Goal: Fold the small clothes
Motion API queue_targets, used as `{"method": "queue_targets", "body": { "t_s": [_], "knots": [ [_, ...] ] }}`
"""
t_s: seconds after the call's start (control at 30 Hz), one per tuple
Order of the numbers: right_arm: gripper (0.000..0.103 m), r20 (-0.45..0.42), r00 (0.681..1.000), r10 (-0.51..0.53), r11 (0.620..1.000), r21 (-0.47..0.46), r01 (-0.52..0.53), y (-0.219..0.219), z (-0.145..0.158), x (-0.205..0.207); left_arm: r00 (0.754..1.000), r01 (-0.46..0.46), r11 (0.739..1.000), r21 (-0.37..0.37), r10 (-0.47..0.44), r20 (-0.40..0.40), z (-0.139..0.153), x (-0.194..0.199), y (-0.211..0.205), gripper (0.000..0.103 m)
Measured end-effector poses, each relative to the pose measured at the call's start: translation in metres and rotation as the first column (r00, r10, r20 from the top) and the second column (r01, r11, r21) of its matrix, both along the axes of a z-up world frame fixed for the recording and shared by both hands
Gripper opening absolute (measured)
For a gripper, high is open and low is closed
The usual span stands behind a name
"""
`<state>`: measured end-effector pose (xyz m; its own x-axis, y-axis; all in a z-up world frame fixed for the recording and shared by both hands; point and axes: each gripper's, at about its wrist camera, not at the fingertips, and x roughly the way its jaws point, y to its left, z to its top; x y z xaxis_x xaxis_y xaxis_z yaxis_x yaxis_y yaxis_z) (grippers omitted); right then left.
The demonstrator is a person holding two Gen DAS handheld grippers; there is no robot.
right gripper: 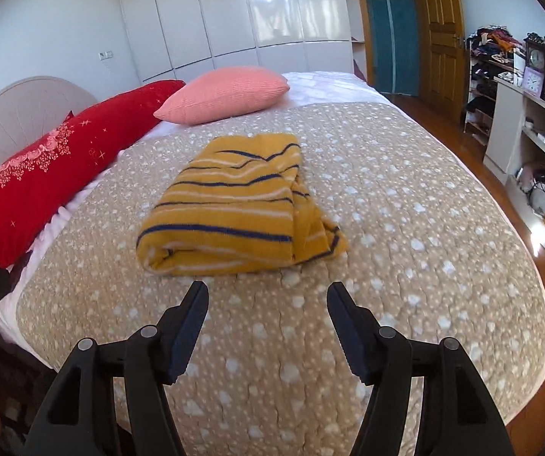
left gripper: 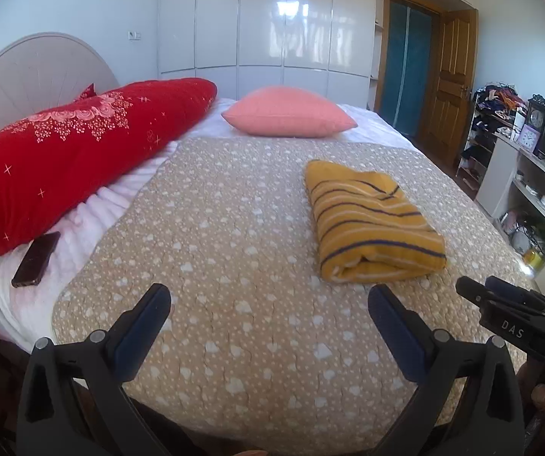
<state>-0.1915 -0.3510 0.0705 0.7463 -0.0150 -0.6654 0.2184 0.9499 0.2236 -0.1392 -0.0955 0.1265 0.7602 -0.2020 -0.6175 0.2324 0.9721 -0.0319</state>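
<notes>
Left wrist view, garment: we see the mustard-yellow knitted garment with navy and white stripes point(left gripper: 373, 224) lying folded into a thick rectangular bundle on the beige quilted bedspread with pale heart shapes point(left gripper: 215, 266), right of centre and ahead of our left gripper point(left gripper: 270, 306).
Left wrist view, fingers: our left gripper's blue-padded fingers point(left gripper: 146, 319) stand wide apart with only bedspread between them; they hold nothing.
Left wrist view, neighbour: our right gripper point(left gripper: 477, 290) shows at the right edge, just short of the garment's near corner and apart from it.
Left wrist view, surroundings: a long red floral bolster point(left gripper: 82, 152), a pink pillow point(left gripper: 289, 114) and a dark phone point(left gripper: 36, 258) lie well apart from the garment.
Right wrist view, garment: the bundle point(right gripper: 230, 205) sits just ahead of our right gripper point(right gripper: 268, 296), rolled fold towards us, loose layers bunched at its right side.
Right wrist view, fingers: the black serrated fingers point(right gripper: 192, 323) are spread and empty.
Handling, our judgement: the knit looks soft, light and limp, so it will sag and slip open if lifted by one layer.
Where to hold, our judgement: we pinch through all layers at the near rolled edge, one gripper towards each corner.
</notes>
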Motion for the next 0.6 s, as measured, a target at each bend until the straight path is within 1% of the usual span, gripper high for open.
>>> {"method": "queue_targets", "body": {
  "t_s": [0.1,0.27,0.33,0.5,0.6],
  "knots": [
    [0.07,-0.005,1.0,0.006,1.0,0.012,-0.006,0.004,0.0,0.0,1.0,-0.006,1.0,0.007,0.006,-0.005,-0.001,-0.002,0.001,0.103],
    [0.07,-0.018,0.999,0.034,0.998,-0.042,-0.035,0.019,0.0,0.003,1.0,-0.007,1.0,0.011,0.008,-0.017,-0.004,0.0,0.002,0.103],
    [0.071,-0.022,0.999,0.045,0.997,-0.058,-0.047,0.023,-0.001,0.002,1.0,-0.001,1.0,0.014,0.001,-0.026,-0.007,0.001,-0.001,0.103],
    [0.073,-0.031,0.998,0.062,0.996,-0.069,-0.064,0.027,-0.003,0.004,0.996,0.031,0.999,0.017,-0.03,-0.082,-0.02,0.004,-0.009,0.103],
    [0.073,-0.034,0.998,0.061,0.996,-0.06,-0.062,0.026,-0.003,0.005,0.995,0.046,0.999,0.028,-0.044,-0.086,-0.023,0.002,-0.014,0.103]
  ]
}}
